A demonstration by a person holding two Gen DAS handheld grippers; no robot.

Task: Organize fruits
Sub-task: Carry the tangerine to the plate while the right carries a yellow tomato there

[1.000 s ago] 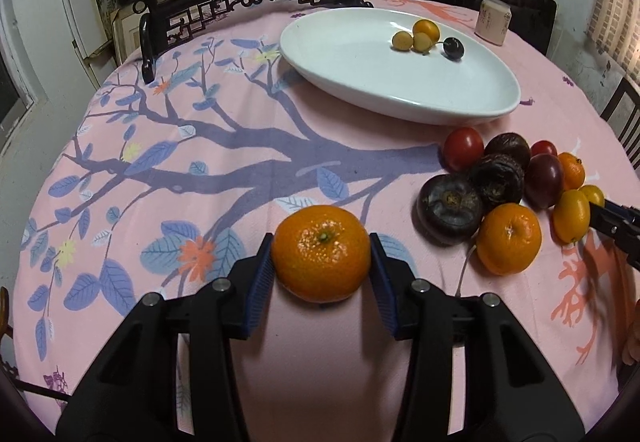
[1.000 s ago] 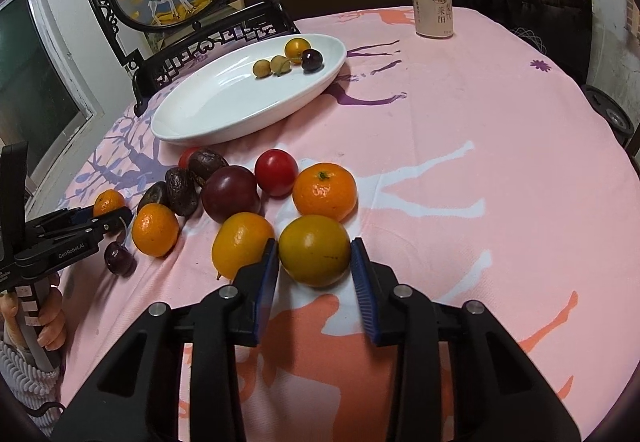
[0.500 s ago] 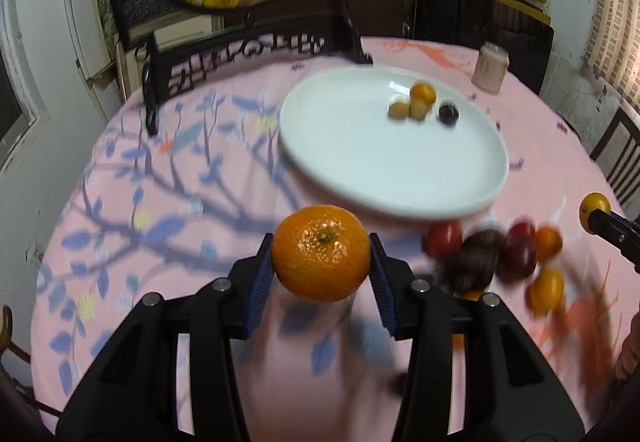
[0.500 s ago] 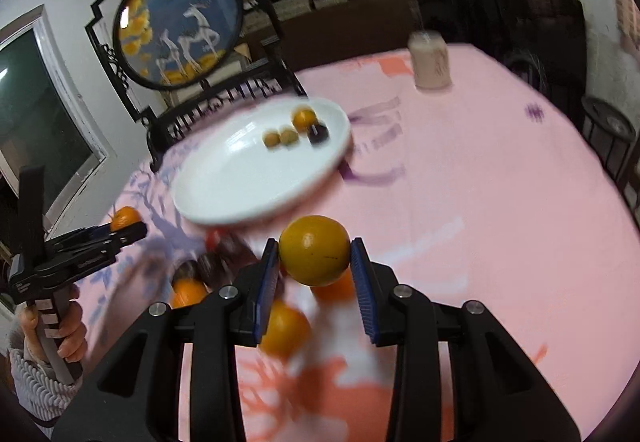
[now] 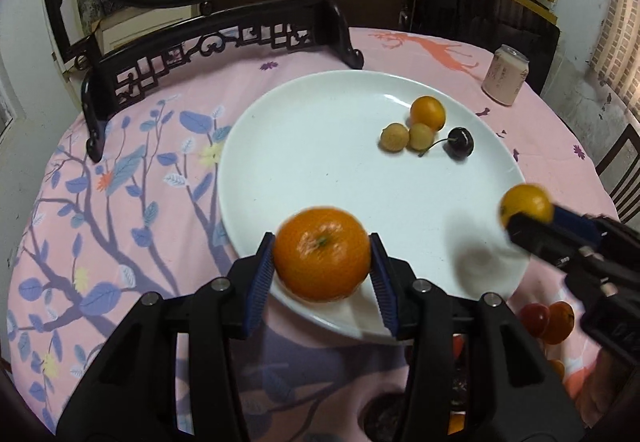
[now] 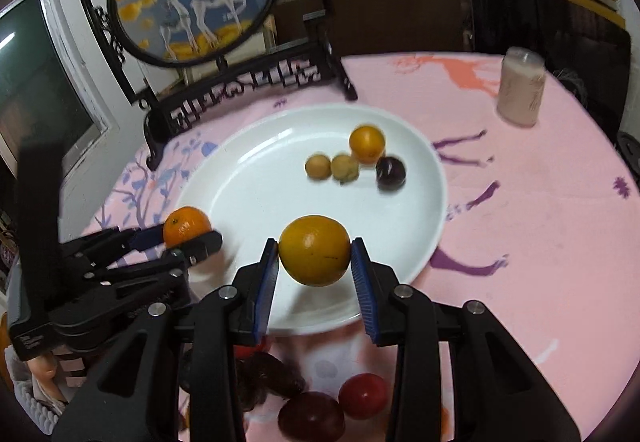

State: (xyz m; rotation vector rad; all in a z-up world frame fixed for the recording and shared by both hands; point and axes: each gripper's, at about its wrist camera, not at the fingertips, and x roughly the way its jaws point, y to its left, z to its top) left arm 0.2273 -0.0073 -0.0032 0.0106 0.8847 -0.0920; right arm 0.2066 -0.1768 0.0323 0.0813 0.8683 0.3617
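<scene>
My left gripper point(image 5: 322, 262) is shut on an orange mandarin point(image 5: 322, 253) and holds it above the near rim of the white oval plate point(image 5: 304, 170). My right gripper point(image 6: 315, 257) is shut on a yellow-orange fruit point(image 6: 315, 250) above the plate's near edge point(image 6: 256, 186). Each gripper shows in the other view: the right one point(image 5: 532, 214) at the right, the left one point(image 6: 188, 238) at the left. On the plate lie a small orange fruit point(image 5: 428, 112), two small tan fruits point(image 5: 408, 136) and a dark cherry point(image 5: 460, 141).
Loose fruit stays on the pink cloth below the grippers: a red tomato point(image 6: 362, 394), a dark plum point(image 6: 310, 418) and wrinkled dark fruits point(image 6: 268, 374). A pink can point(image 5: 505, 76) stands at the far right. A black carved stand point(image 5: 216, 42) with a round picture rises behind the plate.
Both grippers have lifted their fruit off the cloth and carried it forward over the near part of the plate. The plate now looks much closer in both views.
</scene>
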